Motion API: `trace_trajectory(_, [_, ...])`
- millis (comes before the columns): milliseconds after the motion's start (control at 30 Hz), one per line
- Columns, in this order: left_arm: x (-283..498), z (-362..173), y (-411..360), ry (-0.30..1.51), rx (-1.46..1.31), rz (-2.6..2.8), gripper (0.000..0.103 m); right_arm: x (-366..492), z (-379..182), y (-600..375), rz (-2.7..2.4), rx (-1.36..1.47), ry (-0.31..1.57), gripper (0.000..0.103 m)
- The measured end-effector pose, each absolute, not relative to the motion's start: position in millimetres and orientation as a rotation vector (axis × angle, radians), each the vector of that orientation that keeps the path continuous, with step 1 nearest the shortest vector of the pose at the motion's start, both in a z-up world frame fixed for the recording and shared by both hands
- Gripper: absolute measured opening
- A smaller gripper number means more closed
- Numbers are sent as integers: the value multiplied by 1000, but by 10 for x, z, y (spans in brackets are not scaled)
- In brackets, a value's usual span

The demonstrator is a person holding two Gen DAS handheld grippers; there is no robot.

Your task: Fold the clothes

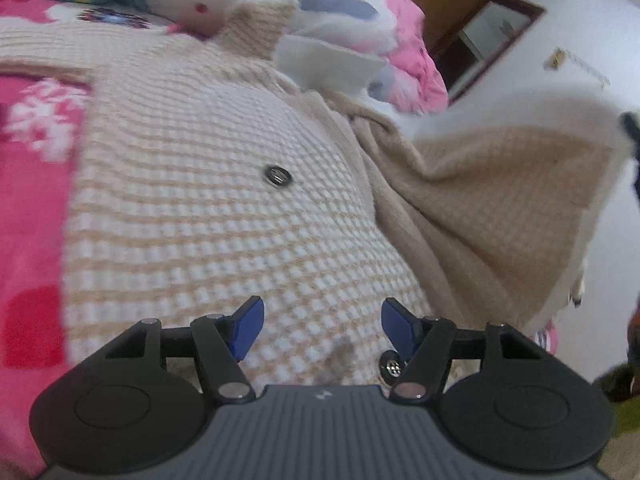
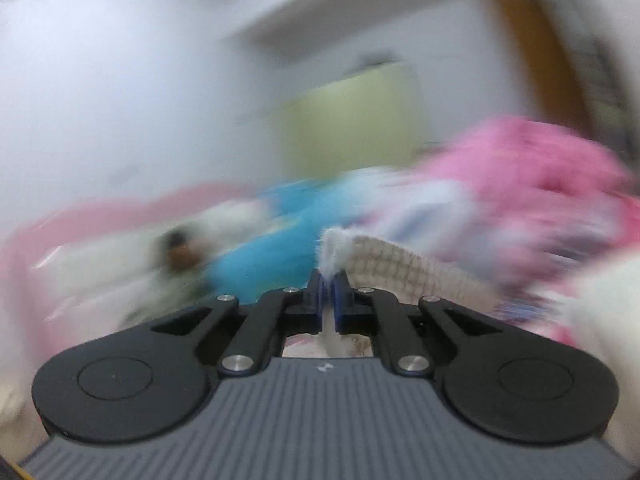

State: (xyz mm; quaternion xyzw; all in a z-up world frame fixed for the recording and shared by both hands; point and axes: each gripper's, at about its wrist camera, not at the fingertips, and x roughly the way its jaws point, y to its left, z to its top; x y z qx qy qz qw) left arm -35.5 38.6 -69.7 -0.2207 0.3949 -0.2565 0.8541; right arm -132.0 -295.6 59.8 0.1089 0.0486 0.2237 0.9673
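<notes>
A cream and beige waffle-knit cardigan [image 1: 208, 208] with a metal snap button [image 1: 279, 176] lies spread on a pink bedcover. My left gripper [image 1: 322, 330] hovers just above its near part, blue pads apart, nothing between them. A second snap [image 1: 391, 367] shows beside the right pad. The garment's right side [image 1: 508, 200] is lifted off the bed, fleecy lining showing. In the blurred right wrist view my right gripper [image 2: 328, 280] is shut on the cardigan's edge [image 2: 384, 258], whose fleecy corner sticks up between the pads.
A pink floral bedcover [image 1: 32, 208] lies under the cardigan. Pink, white and blue soft bedding and clothes [image 1: 352, 12] are heaped at the far side. A white wall and a brown door frame [image 1: 480, 36] stand beyond the bed.
</notes>
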Motion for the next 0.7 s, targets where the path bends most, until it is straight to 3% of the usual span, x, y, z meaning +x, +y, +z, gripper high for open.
trace_trajectory(233, [-531,-639,979,770,-609,-440,66,-1313,-479,-1973,817,12,558,4])
trace_trajectory(333, [-542,-592,1079,761,-640,-440,66,-1265,-790,-1907,797,-42,654,4])
trace_trajectory(533, [-600,-511,987,740,-648,-516,66,-1387,-576,-1644,838,-313,556,5])
trace_trajectory(700, [-606,-604,761,804,-567,-536,66,-1426,-991,-1286,835,-505,619,20])
